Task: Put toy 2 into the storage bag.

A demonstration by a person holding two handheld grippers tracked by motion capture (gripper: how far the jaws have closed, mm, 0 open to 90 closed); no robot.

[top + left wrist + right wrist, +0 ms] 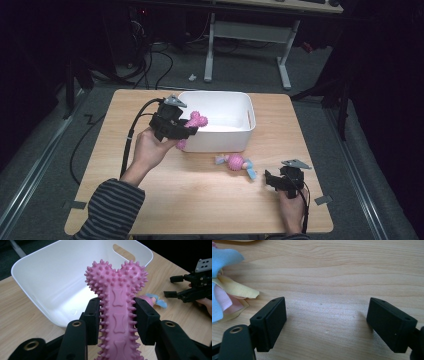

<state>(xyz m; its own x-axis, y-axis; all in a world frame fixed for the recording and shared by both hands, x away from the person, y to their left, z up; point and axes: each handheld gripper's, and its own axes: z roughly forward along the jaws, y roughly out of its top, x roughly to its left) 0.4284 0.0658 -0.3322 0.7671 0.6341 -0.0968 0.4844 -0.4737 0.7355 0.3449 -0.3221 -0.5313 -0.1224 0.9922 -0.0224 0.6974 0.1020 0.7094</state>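
My left gripper (186, 128) is shut on a pink spiky bone-shaped toy (117, 302), held at the near left rim of the white bin (235, 102); the toy's knobbed end (196, 120) reaches over the rim. In the left gripper view both pads (93, 320) press the toy's shaft above the bin (45, 282). A second toy (236, 162), a pink ball with blue and yellow cloth tails, lies on the table in front of the bin. My right gripper (272, 179) rests low on the table just right of it, open and empty (327, 322); the cloth tails (224, 287) lie at its left.
The wooden table (200, 205) has bare room at the front and on both sides of the bin. The bin's inside looks bare. Beyond the far edge stand a desk frame (247, 37) and cables on a dark floor.
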